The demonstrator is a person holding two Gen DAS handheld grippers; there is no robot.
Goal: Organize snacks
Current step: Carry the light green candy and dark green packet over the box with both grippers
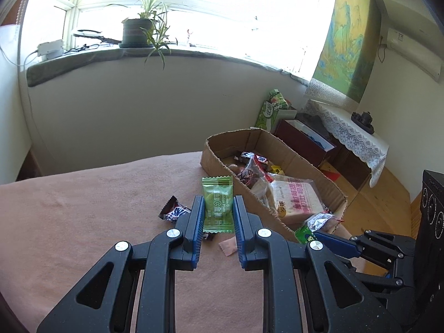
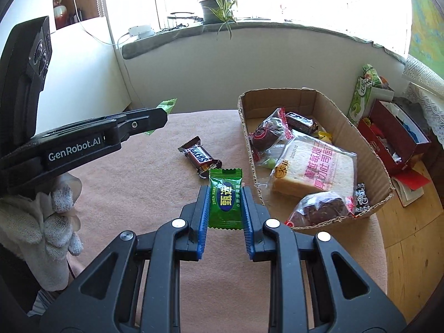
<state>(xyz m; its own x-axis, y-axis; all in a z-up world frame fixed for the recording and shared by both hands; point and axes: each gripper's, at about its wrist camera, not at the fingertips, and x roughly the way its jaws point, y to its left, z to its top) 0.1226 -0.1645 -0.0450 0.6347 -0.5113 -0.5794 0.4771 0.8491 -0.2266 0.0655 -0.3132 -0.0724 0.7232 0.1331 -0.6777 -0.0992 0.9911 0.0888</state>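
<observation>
Left gripper (image 1: pixel 217 204) is pinching a light green candy packet (image 1: pixel 217 204) between its two blue pads, and I see the packet standing upright in the middle of the left wrist view, above the pink cloth of the table (image 1: pixel 83 222). Right gripper (image 2: pixel 225 201) is doing the same with a darker green candy packet (image 2: pixel 225 201), which has a blue oval label; it sits in the lower middle of the right wrist view, held by both edges.

In the right wrist view, the left gripper comes in from the left side of the frame, and a corner of its light green packet sticks out past the black fingers. Below it, at the lower left, I see a hand in a white knitted glove (image 2: pixel 41 222).

One Snickers bar (image 2: pixel 200 157) lies on the cloth, left of the cardboard box (image 2: pixel 327 105) and just above the dark green packet in the frame. In the left wrist view, the same bar shows left of the left finger, partly hidden by it, and a small pink scrap (image 1: pixel 228 247) lies on the cloth between the fingers.

Cardboard box takes the right half of the right wrist view. Inside it I see a bag of sliced bread (image 2: pixel 313 172), two clear bags with dark brown cakes, and some small dark wrappers.

On the windowsill at the top, a potted plant (image 1: pixel 138 30) stands.
</observation>
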